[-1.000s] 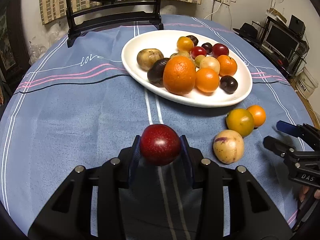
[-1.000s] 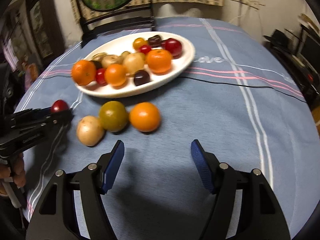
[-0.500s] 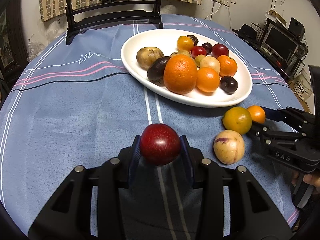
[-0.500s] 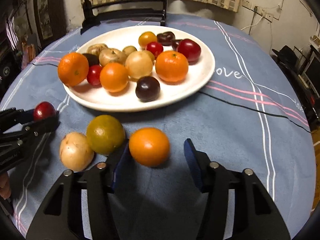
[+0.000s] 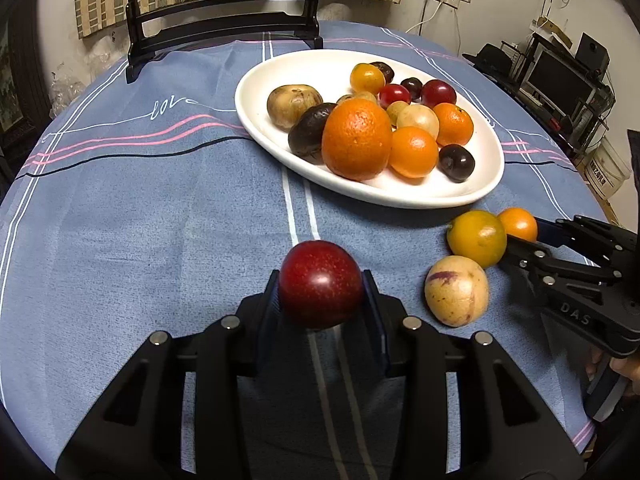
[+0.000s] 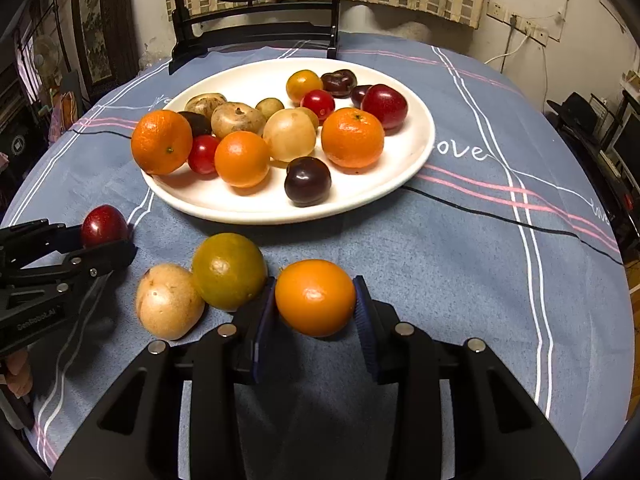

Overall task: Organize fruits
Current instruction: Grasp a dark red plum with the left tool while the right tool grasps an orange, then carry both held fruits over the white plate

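red plum point(image 5: 321, 283): glossy, between left tongs' pads
small orange point(image 6: 315, 298): between right tongs' closing pads
green-orange citrus point(image 6: 229, 271): just left of them
tan fruit point(image 6: 169, 301): farther left

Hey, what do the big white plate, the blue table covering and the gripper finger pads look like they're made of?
White plate: likely glazed ceramic; smooth, glossy, with soft reflections along the rim, though melamine is possible.
Blue tablecloth: woven fabric, matte, slightly fuzzy, with printed or stitched stripes and script.
Finger pads: seemingly blue rubber or soft plastic; ribbed texture, mounted on black matte plastic fingers.
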{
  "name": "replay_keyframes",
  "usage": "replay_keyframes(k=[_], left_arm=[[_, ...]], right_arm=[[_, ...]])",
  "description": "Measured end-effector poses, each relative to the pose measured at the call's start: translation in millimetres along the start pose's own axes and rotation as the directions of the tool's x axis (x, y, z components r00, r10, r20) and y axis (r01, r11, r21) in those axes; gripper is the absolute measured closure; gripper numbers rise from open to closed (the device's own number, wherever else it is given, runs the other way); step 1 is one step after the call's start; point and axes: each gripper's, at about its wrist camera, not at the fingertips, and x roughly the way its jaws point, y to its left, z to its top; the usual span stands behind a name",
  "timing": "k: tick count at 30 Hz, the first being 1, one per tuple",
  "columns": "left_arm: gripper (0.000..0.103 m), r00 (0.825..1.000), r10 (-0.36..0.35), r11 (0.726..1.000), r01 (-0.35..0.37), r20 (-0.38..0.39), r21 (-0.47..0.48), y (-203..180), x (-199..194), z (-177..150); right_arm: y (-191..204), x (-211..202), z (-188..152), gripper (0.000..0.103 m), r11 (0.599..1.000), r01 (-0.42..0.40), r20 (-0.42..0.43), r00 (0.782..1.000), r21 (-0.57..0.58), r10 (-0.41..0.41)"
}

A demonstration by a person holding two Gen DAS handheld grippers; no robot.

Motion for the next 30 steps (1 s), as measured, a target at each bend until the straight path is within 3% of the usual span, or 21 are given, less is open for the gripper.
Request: replay_keyframes(k=[17,30], left_arm=[[0.065,0.999,0.015,1.000,-0.015,0.033,0.015,-4,-10,0],[0.064,0.992,-0.005,0.997,-0.004,0.127,0.074,-24,-55,30]], right_arm=[[-22,-29,-26,0.065,0.996,-0.029,0.036,0.999,0.084,0.026],[-14,-61,2,0.065,0.999,-0.038,0.137,0.990,0.038,0.033]])
